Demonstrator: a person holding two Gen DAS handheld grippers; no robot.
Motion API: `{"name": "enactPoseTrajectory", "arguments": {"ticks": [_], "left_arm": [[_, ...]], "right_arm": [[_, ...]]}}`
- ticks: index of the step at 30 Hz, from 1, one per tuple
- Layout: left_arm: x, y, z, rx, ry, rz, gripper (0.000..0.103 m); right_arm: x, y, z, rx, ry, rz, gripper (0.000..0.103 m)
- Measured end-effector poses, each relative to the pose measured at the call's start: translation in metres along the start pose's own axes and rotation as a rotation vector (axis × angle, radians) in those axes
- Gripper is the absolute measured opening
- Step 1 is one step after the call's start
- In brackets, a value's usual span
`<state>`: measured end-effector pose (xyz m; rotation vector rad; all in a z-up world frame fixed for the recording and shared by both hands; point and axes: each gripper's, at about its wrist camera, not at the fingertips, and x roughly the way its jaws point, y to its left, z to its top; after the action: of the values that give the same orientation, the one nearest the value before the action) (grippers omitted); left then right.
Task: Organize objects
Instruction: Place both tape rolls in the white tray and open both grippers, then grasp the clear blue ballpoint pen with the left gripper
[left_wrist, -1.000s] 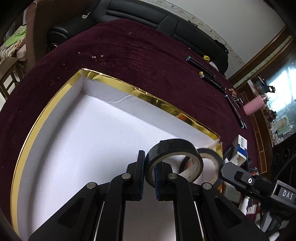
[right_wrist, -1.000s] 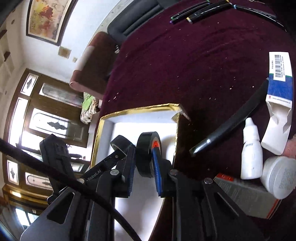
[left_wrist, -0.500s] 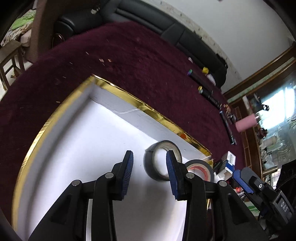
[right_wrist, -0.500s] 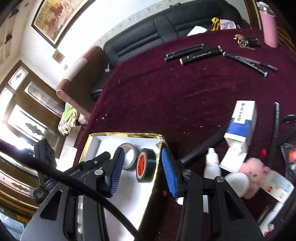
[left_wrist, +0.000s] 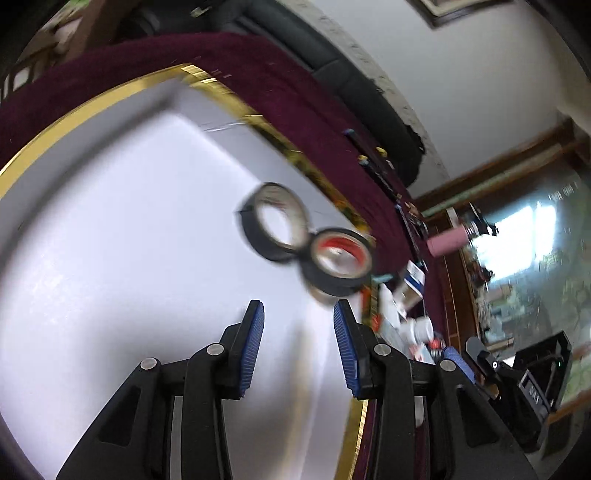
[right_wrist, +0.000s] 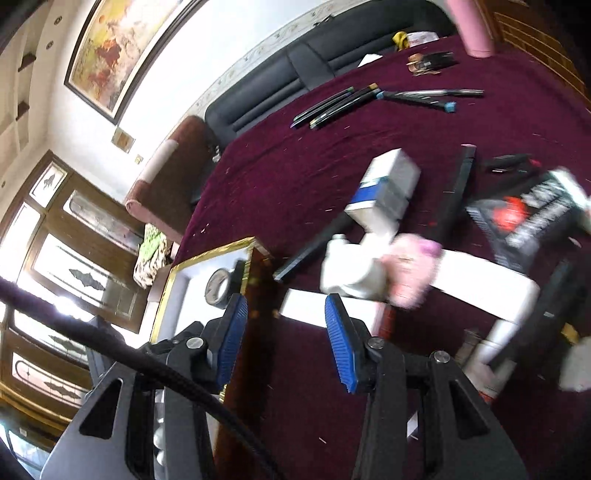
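Having set 2 tape rolls (left_wrist: 306, 236) touching in the gold-rimmed box (left_wrist: 92, 99), your left gripper (left_wrist: 297, 325) and right gripper (right_wrist: 282, 319) gape empty, so next reach for the white bottle (right_wrist: 351, 269) on the cloth.

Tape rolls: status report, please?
Left gripper and right gripper open, empty. Both tape rolls inside gold-rimmed box, touching. Nothing blocking.
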<state>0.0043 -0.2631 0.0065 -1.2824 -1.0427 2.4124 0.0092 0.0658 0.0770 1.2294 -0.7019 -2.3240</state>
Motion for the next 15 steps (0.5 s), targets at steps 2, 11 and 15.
{"name": "enactPoseTrajectory", "arguments": {"ticks": [2, 11, 15], "left_arm": [[-0.009, -0.008, -0.003, 0.044, -0.005, -0.001, 0.034], [-0.024, -0.122, -0.051, 0.385, 0.027, -0.037, 0.056], [0.01, -0.159, -0.095, 0.558, 0.126, 0.014, 0.055]], "right_arm": [[-0.024, -0.014, -0.004, 0.009, -0.035, -0.012, 0.043], [-0.127, -0.026, -0.048, -0.17, -0.415, -0.288, 0.1], [-0.127, -0.069, -0.05, -0.033, -0.357, -0.217, 0.103]]}}
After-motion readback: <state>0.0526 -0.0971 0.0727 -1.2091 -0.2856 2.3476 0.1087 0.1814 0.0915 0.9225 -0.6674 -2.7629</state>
